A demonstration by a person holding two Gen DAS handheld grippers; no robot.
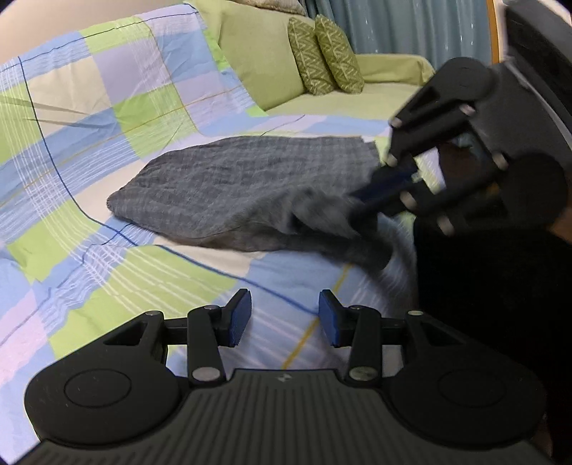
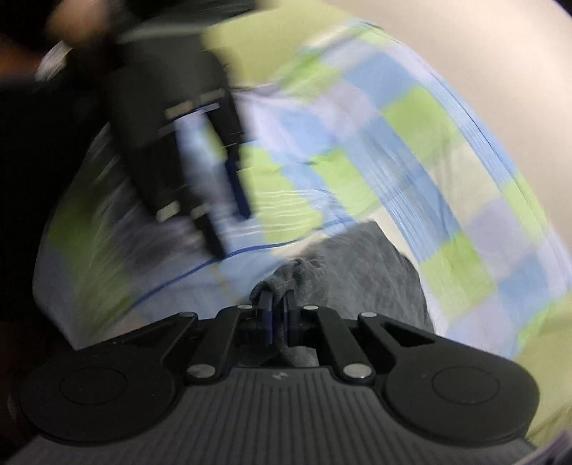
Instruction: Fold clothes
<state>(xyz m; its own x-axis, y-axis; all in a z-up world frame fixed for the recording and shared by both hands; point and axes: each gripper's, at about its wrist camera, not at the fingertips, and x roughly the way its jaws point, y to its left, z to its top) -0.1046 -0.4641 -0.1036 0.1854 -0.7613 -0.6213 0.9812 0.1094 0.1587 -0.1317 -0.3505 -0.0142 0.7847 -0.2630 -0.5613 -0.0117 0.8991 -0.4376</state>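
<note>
A grey checked garment lies partly folded on the checked bedsheet. In the left wrist view my right gripper comes in from the right, its blue pads pinching the garment's near right corner. The right wrist view shows the same grip: my right gripper is shut on a bunched edge of the grey garment, which spreads ahead of it. My left gripper hovers over bare sheet in front of the garment, open, with nothing between its blue pads. In the right wrist view the left gripper is a dark blur at upper left.
The bed carries a blue, green and lilac checked sheet. A plain green pillow and two patterned green cushions rest at the head. Grey-blue curtains hang behind. A person's dark sleeve fills the right side.
</note>
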